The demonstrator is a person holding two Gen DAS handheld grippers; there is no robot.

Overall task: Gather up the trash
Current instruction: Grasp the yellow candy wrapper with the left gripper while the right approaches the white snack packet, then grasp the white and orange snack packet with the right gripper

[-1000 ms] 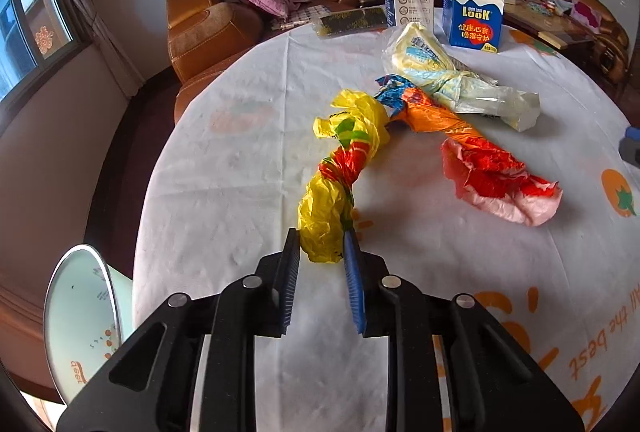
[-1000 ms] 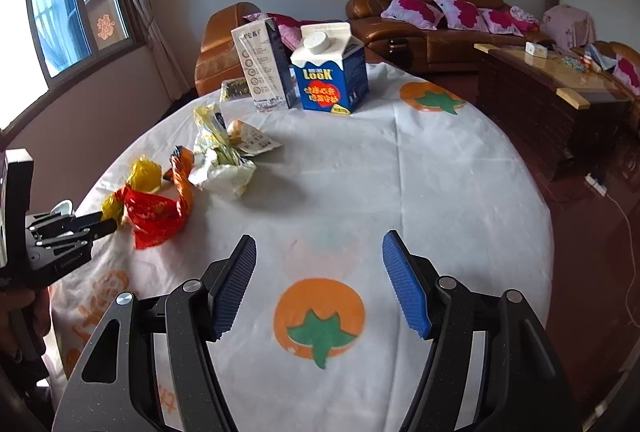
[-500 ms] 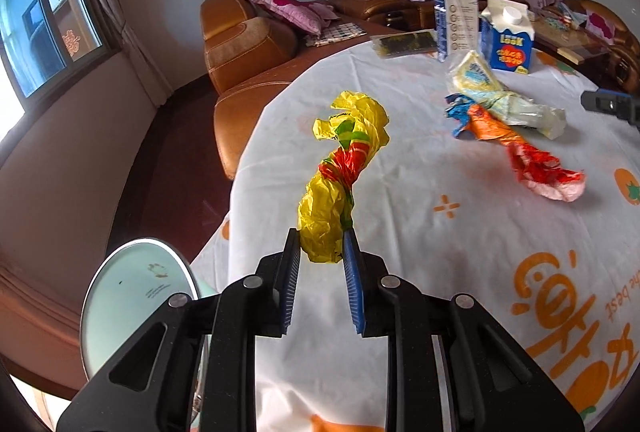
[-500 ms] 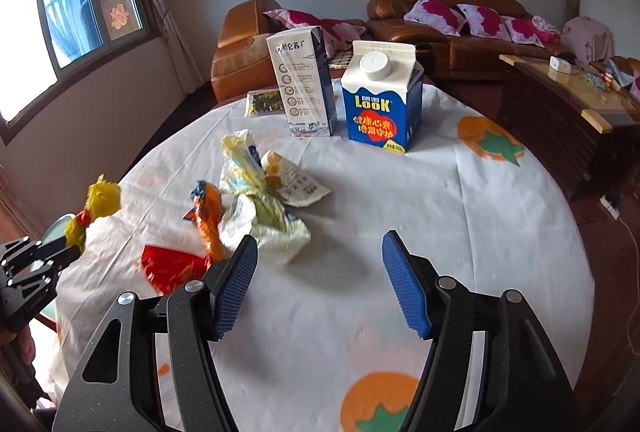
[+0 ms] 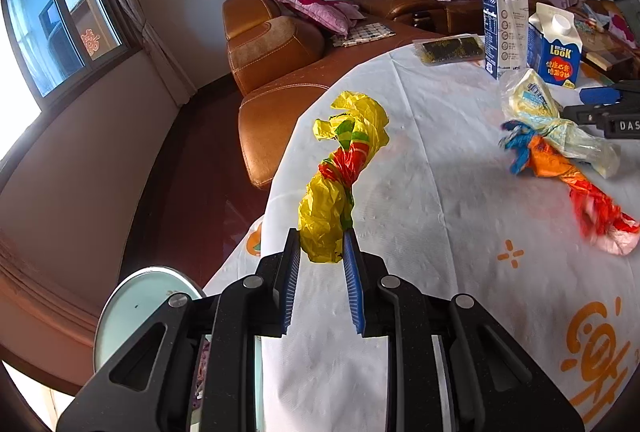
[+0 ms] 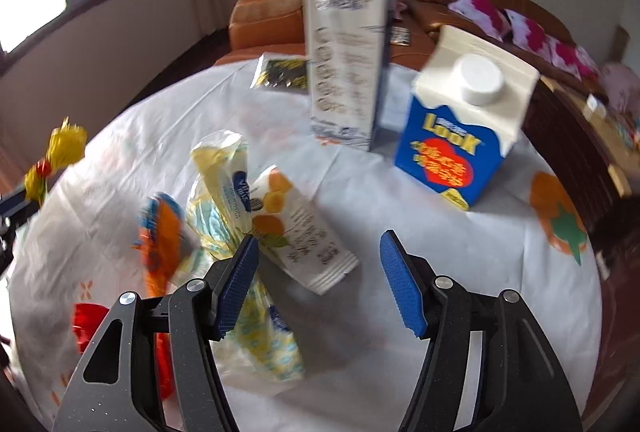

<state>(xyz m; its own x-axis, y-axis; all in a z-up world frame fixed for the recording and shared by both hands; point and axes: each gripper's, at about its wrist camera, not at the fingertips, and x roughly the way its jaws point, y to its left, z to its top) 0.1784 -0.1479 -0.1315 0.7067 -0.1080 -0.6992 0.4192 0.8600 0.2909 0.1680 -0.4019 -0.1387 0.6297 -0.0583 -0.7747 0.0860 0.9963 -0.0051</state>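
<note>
The left claw (image 5: 320,252) holds the lower end of a yellow wrapper (image 5: 344,168), twisted with red and green, between its blue pads; the wrapper stands up from the claw, above the edge of the table (image 5: 440,200). Below the claw, beside the table, there is a round pale bin (image 5: 136,304). The right claw (image 6: 318,284) is wide and holds nothing; it hovers over the table just above a pale yellow bag (image 6: 224,200), and its left pad (image 6: 238,280) is in front of this bag. Beside the bag lie an orange wrapper (image 6: 164,236) and a white sachet (image 6: 304,240); the orange wrapper is blurred here. Farther back stand a tall white carton (image 6: 344,72) and a blue carton (image 6: 456,152) with a white cap, near each other, and a flat dark packet (image 6: 280,72) lies behind them.
</note>
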